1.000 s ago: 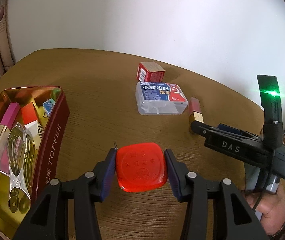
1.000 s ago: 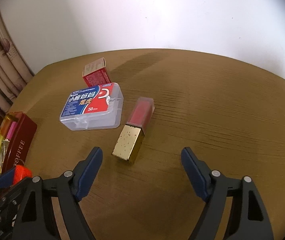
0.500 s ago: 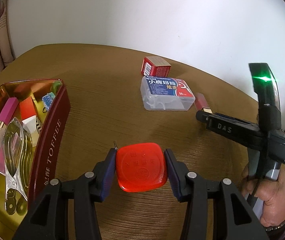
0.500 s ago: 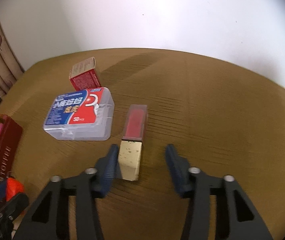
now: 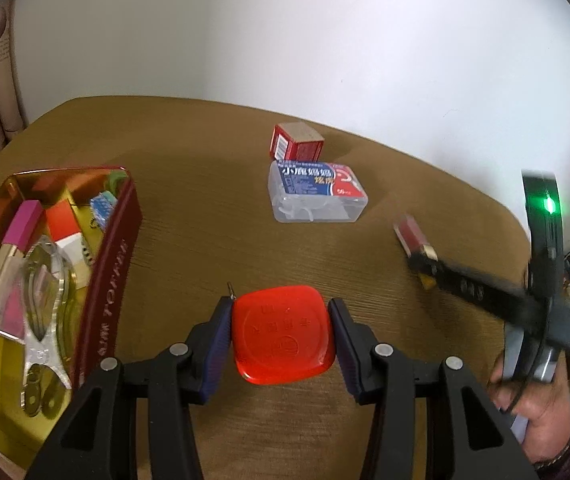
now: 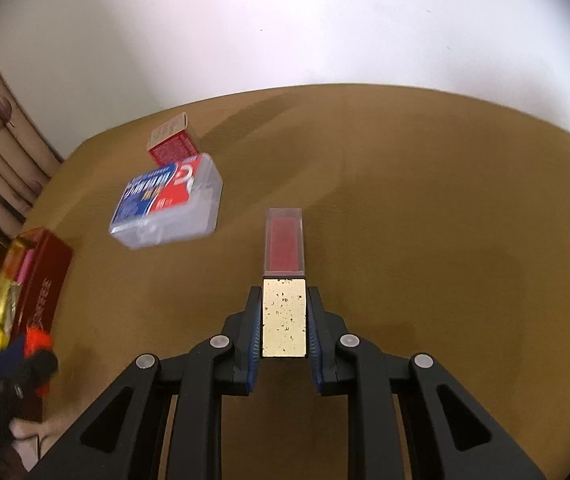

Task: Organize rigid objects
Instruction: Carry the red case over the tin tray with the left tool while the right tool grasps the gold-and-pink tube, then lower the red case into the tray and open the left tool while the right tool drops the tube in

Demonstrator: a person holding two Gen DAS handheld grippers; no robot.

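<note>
My left gripper (image 5: pixel 281 336) is shut on a flat red square case (image 5: pixel 283 334), held just above the wooden table. In the right wrist view my right gripper (image 6: pixel 284 320) is shut on the gold base of a lipstick (image 6: pixel 284 280), and its clear red cap points away from me. The left wrist view shows that same lipstick (image 5: pixel 411 234) at the tip of the blurred right gripper (image 5: pixel 425 262), off to the right. A red toffee tin (image 5: pixel 117 248) stands open at the left with several small items in it.
A clear floss-pick box (image 5: pixel 317 192) with a blue and red label lies mid-table, and a small red carton (image 5: pixel 297 144) sits just behind it. The table edge curves close on the right. A hand (image 5: pixel 541 404) holds the right gripper. A white wall backs the table.
My right gripper moved in over the lipstick and shut on its gold base. The lipstick swung from slanted to straight along the fingers. The left gripper kept its hold and barely moved.
</note>
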